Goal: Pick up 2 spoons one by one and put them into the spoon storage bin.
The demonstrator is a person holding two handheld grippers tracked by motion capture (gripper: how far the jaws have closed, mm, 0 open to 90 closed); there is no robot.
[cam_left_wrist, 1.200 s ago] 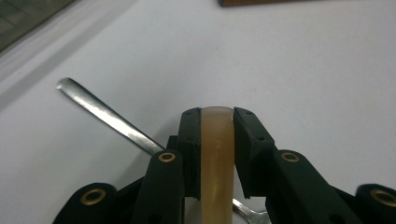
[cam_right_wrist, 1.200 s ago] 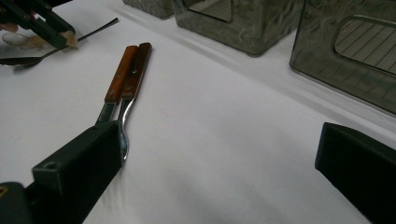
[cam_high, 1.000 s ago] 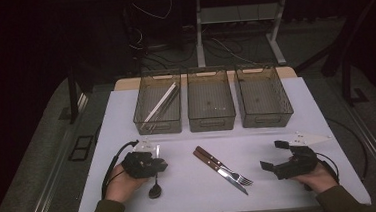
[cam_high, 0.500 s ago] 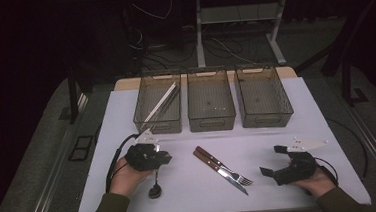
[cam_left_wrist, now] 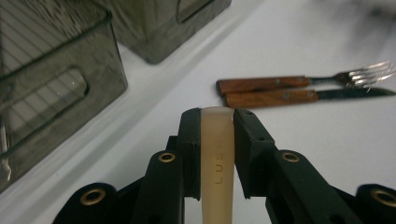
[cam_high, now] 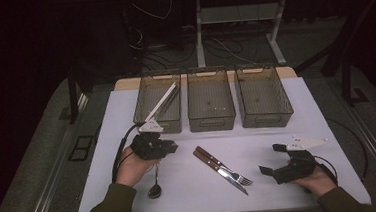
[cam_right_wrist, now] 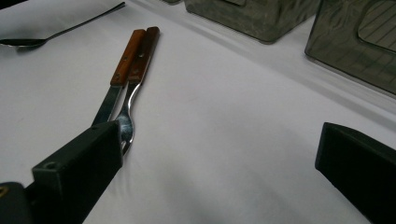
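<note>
Left hand-held gripper [cam_left_wrist: 217,140] is clamped on the pale handle of a spoon [cam_high: 155,188], whose bowl hangs low by the desk [cam_high: 326,111] front edge, short of the three grey bins [cam_high: 211,102]. Gripped near the handle's end, the spoon could swing or slip from the pads on the way to a bin, or catch the bin's rim. Right hand-held gripper [cam_high: 275,160] rests with jaws wide apart beside the wooden-handled knife [cam_high: 220,168] and fork [cam_high: 228,169], and could nudge them if it moves carelessly.
</note>
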